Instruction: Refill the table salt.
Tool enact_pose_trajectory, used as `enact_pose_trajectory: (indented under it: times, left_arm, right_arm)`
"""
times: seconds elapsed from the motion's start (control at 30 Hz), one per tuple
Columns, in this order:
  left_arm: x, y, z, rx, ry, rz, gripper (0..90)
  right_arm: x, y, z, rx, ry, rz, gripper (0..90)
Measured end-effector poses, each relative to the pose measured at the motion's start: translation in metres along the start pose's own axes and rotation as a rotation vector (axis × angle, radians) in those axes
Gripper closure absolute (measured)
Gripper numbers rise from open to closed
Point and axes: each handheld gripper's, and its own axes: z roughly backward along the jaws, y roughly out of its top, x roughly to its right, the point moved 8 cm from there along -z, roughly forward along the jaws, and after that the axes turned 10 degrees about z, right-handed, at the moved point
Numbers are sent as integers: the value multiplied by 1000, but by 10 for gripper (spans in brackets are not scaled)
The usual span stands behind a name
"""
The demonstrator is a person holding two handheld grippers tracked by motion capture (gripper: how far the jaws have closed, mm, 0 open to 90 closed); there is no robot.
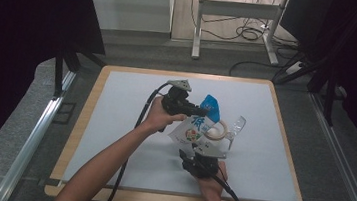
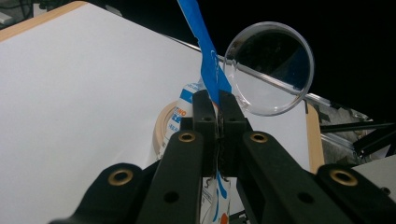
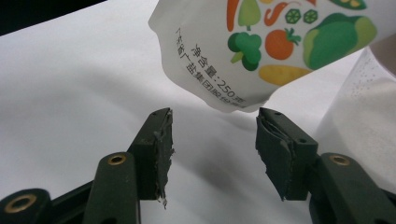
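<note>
Left gripper (image 2: pixel 217 122) clamped tight on the blue top edge of a white plastic pouch printed with vegetables (image 1: pixel 195 127), held up at centre frame. Right gripper (image 3: pixel 212 140) half open, empty, just beneath the pouch's bottom corner. Best closed squarely on that corner, clear of the round clear plastic dish (image 2: pixel 270 68). Readable: "250".

Left hand-held gripper (image 1: pixel 193 108) clamped tight on the pouch (image 1: pixel 194 130), jaws pointing toward 3 o'clock in the high view, forearm entering from 7 o'clock. Right hand-held gripper (image 1: pixel 204 156) at 6 o'clock of the left, jaws parted and aimed toward 12, touching nothing, wrist low near the desk (image 1: pixel 112 139) edge.
</note>
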Motion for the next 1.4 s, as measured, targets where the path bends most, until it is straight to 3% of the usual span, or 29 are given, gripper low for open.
enact_pose_trajectory:
  times: [0.27,0.6,0.97,1.4]
  left_arm:
    - [-2,-4,3,19,6,17,889]
    - [-7,-10,8,37,13,28,889]
    - [-15,-20,33,94,43,46,889]
    - [-46,-44,74,187,135,110,889]
  right_arm:
    - [-1,-1,11,6,22,0,447]
    - [15,-11,31,22,23,-71,441]
    - [30,-15,47,49,5,-109,441]
    - [34,-17,48,56,-6,-114,441]
